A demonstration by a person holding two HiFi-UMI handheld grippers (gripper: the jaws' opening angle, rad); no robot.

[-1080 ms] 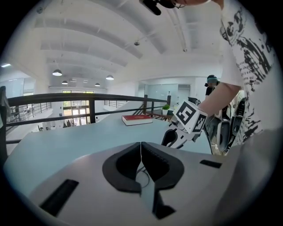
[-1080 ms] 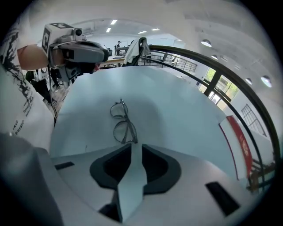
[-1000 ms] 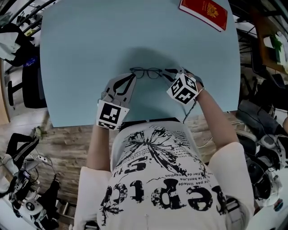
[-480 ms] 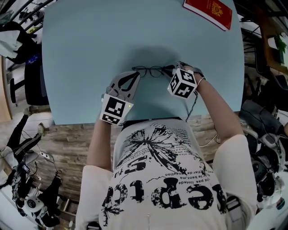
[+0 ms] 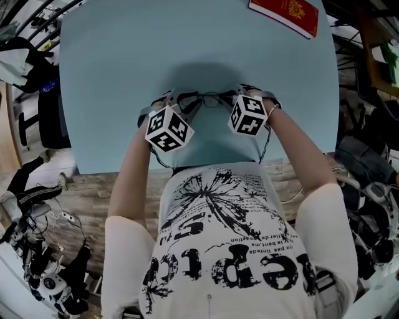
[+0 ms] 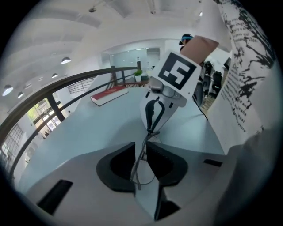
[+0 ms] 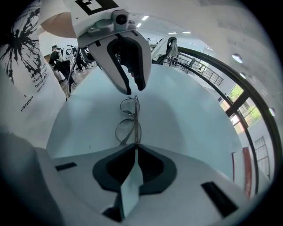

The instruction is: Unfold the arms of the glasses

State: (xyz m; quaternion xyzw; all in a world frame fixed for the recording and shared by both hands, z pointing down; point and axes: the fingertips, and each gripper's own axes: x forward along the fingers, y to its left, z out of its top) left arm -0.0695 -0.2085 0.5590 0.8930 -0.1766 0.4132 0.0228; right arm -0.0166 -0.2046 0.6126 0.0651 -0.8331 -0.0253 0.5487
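Note:
Thin dark-rimmed glasses (image 5: 209, 98) lie on the pale blue table (image 5: 124, 75), between my two grippers. My left gripper (image 5: 184, 101) has come down over their left end. In the left gripper view the wire frame (image 6: 142, 154) runs through the narrow gap between its pads (image 6: 126, 161), which stand slightly apart. My right gripper (image 5: 240, 95) is at the right end, and its jaws are closing. In the right gripper view its tips (image 7: 135, 148) meet on the end of the glasses (image 7: 128, 128). The left gripper's fingers (image 7: 128, 70) hang over the far lens.
A red book (image 5: 283, 15) lies at the table's far right corner. The person's torso in a printed white shirt presses against the near edge. Chairs, cables and equipment crowd the floor on both sides of the table.
My left gripper rolled and dropped from the near edge onto the glasses' left end, its wide jaws now narrow. My right gripper's jaws closed at the right end. The glasses have stayed put.

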